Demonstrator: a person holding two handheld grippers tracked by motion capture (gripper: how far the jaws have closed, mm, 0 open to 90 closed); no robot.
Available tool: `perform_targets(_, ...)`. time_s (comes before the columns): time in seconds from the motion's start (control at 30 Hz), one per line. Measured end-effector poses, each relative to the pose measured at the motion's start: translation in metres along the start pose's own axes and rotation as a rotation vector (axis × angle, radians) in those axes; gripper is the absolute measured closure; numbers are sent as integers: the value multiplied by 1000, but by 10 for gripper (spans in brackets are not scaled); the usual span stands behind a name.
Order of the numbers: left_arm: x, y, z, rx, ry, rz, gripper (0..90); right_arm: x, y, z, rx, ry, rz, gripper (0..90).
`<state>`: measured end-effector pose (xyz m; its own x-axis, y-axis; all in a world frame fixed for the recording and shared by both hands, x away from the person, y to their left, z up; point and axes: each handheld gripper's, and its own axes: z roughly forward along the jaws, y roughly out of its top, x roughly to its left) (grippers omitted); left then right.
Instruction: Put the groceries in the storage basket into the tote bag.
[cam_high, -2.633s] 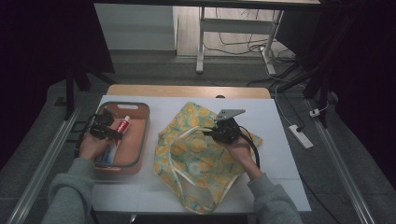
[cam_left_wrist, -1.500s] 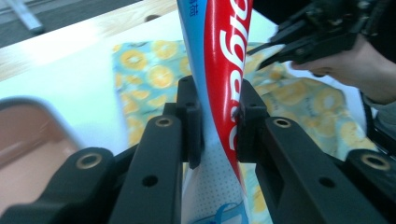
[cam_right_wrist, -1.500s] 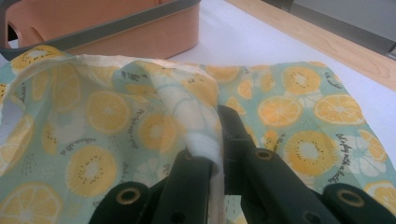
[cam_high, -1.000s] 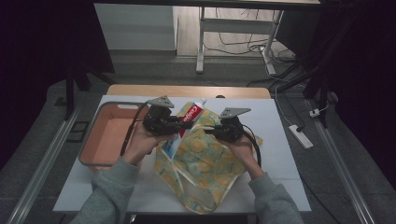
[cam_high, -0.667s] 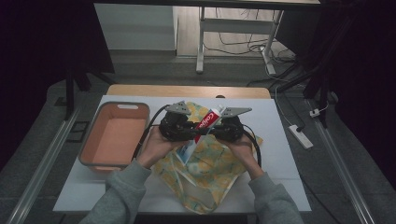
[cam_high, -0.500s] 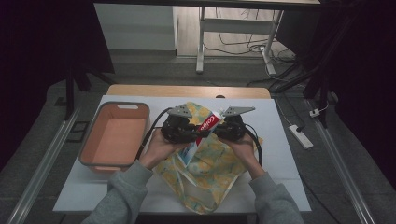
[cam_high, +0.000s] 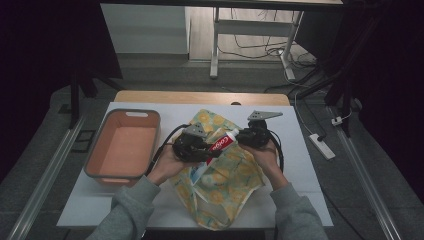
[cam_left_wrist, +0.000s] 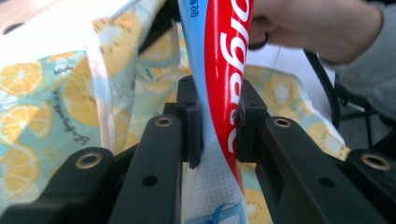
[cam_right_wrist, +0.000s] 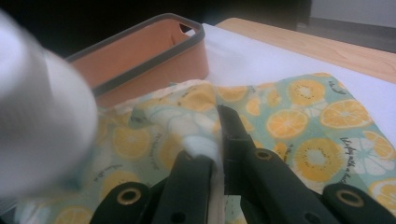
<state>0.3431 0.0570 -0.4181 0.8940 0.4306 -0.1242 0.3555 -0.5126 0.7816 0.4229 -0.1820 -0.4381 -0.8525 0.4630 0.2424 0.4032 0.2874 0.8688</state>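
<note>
A red, white and blue toothpaste tube (cam_high: 220, 144) hangs over the fruit-print cloth bag (cam_high: 223, 186) at mid-table, its white cap pointing at my right gripper (cam_high: 251, 136). My left gripper (cam_high: 192, 148) is shut on the tube's lower body; in the left gripper view both pads (cam_left_wrist: 192, 122) press the tube (cam_left_wrist: 224, 88). My right gripper (cam_right_wrist: 217, 140) is shut on a raised edge of the bag (cam_right_wrist: 201, 116). The tube's cap (cam_right_wrist: 39, 130) looms blurred at the left of the right gripper view.
An orange bin with a grey rim (cam_high: 123, 144) stands at the table's left, seen again as the bin (cam_right_wrist: 140, 56) beyond the bag. A white sheet (cam_high: 300, 165) covers the table, with a wooden strip (cam_high: 200, 97) along the far edge.
My left gripper lifted the tube out of the orange bin and carried it right, over the bag. In the last half second it sank slightly. The right gripper kept its hold on the bag.
</note>
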Motion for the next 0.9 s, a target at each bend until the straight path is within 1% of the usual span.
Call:
perform_targets(0.07,-3,-1,4,36,7,26,750,0,1,-1,-8,10,5,898)
perform_targets(0.13,-5,-2,9,66,18,41,750,1,1,-2,-9,14,-7,898)
perform_targets(0.17,-5,-2,11,78,17,52,750,1,2,-2,-10,19,-14,899)
perform_targets(0.27,-6,-3,16,108,20,72,750,2,3,-2,-1,16,-26,899)
perform_targets(0.3,-7,-4,17,115,20,74,750,1,2,-2,-1,15,-26,899)
perform_targets(0.37,-7,-5,19,138,27,76,750,1,3,-3,-14,19,-15,899)
perform_targets(0.43,-7,-8,21,158,29,82,750,1,4,-6,-27,17,-16,899)
perform_targets(0.57,-6,-13,26,183,30,71,750,3,6,-9,-40,5,-26,899)
perform_targets(0.77,-6,-16,39,249,68,78,749,7,9,-9,-46,5,-41,899)
perform_targets(0.83,-5,-16,44,275,74,68,749,10,10,-8,-55,6,-50,899)
perform_targets(0.9,-4,-18,48,300,87,72,749,14,12,-9,-62,8,-59,899)
